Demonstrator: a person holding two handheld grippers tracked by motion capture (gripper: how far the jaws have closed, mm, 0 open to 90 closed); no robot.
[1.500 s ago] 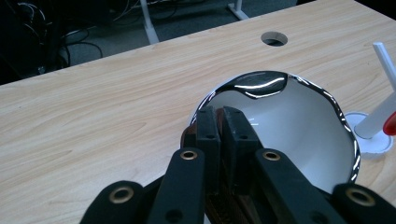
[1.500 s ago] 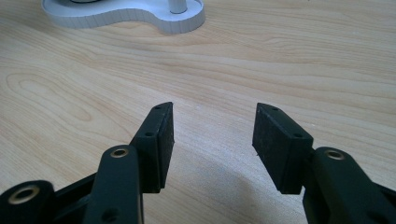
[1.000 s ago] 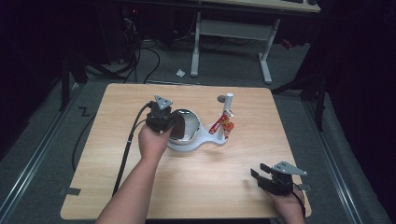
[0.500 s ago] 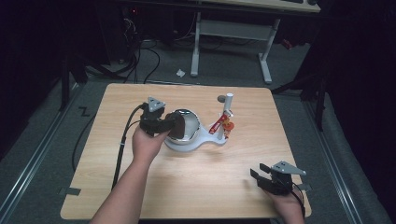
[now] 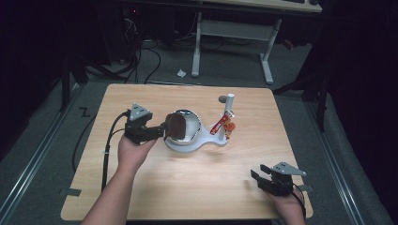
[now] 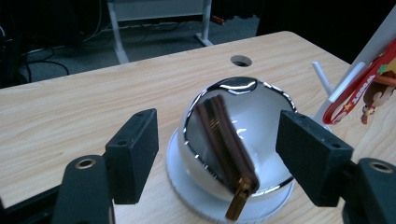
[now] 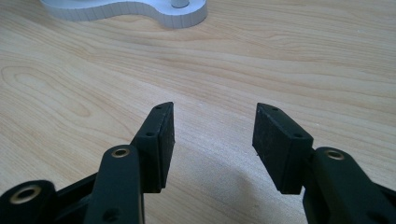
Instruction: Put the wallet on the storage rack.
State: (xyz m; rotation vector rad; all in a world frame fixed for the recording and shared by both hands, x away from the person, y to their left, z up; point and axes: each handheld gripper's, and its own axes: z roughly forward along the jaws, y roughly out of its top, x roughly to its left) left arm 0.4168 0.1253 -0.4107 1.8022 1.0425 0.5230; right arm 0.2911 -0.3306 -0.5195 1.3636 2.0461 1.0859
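Left gripper (image 5: 162, 131): withdrawn leftward from shiny silver bowl (image 5: 186, 125), jaws just opened, small brown zipped pouch (image 6: 226, 140) left inside.

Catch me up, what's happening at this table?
A person works two handheld claws at a wooden table. The left claw has just been opening and now stands wide in front of a shiny bowl on a white stand, with a brown zipped pouch lying in the bowl, apart from the pads. The right claw rests open near the table's right corner, holding nothing. A red keyring charm hangs on the stand's post.
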